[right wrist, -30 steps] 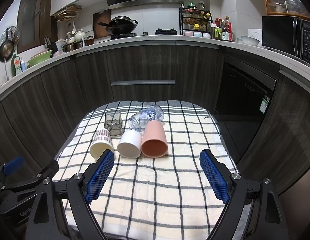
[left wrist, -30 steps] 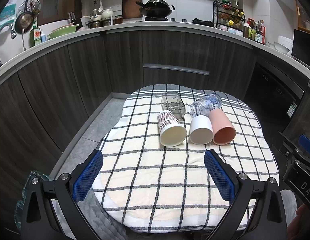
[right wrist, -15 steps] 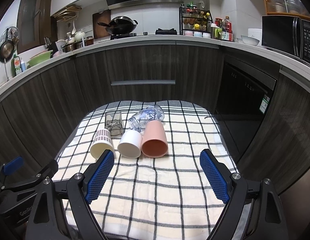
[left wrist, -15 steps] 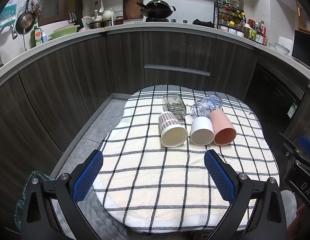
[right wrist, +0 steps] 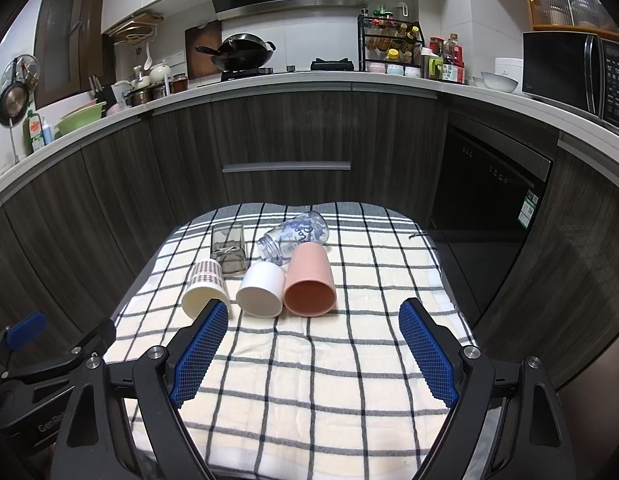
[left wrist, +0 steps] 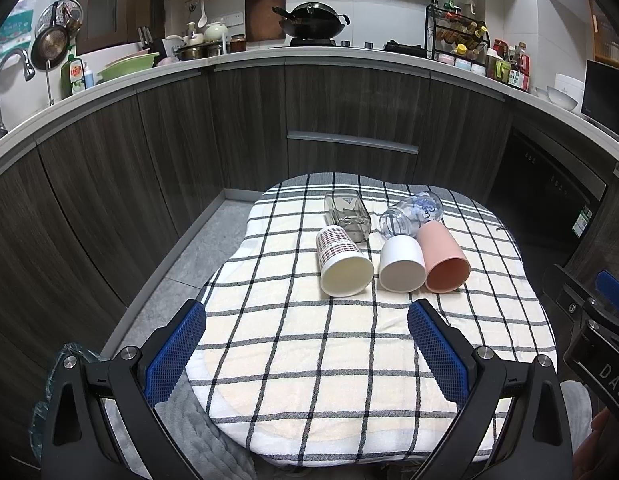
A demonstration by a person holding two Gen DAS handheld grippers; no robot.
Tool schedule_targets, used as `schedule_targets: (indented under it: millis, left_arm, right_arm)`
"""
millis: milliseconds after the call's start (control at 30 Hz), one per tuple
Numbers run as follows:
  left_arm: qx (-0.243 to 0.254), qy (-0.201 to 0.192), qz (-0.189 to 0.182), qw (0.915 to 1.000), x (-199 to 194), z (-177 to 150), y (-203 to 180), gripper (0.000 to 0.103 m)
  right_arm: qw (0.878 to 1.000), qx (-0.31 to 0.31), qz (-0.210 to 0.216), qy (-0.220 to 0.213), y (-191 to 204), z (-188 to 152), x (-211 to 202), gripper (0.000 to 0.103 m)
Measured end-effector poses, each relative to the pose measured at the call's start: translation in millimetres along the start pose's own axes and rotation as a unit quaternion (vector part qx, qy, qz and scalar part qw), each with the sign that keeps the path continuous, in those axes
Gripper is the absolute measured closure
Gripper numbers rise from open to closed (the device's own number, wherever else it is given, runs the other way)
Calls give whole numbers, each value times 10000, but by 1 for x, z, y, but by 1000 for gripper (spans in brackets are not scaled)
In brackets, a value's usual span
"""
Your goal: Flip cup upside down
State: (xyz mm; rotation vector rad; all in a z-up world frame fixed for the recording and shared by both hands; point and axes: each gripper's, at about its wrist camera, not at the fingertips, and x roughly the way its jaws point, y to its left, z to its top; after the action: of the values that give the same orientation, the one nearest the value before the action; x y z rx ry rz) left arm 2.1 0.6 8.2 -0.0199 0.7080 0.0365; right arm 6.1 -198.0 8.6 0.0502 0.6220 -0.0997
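**Five cups on their sides, both hand-held grippers open and empty**

Readable text: "DAS" on the right unit's body at the edge of the left wrist view, "GenRob" on the left unit's body in the right wrist view. Blue script on the clear printed cup (right wrist: 295, 237), not legible. Green dish soap bottle (left wrist: 72, 76) on the kitchen counter (left wrist: 349, 58) has a red label, too small to read.

Left hand-held gripper (left wrist: 305, 350): jaws spread wide, blue pads touching nothing, held low over the near part of the checked cloth (left wrist: 309, 360). Right hand-held gripper (right wrist: 313, 354): also wide open, holding nothing, level, pointing forward at the cups.

Cups all lie on their sides ahead of both grippers, none flipped. Front row, mouths toward the cameras: patterned paper cup (left wrist: 343, 264) ahead-left, white cup (left wrist: 402, 264) centre, pink cup (left wrist: 445, 258) right, the last two touching. Behind them the grey glass cup (left wrist: 347, 216) and the clear printed cup. In the right wrist view the left pad overlaps the paper cup's rim; contact cannot be told.
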Motion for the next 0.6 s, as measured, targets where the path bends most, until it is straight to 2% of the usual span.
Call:
schedule_targets:
  millis: [600]
  left_arm:
    - [-10,3,-2,10000,-1,0,0,0]
  right_arm:
    - [10000,18,8,15,1,-1,-1,16]
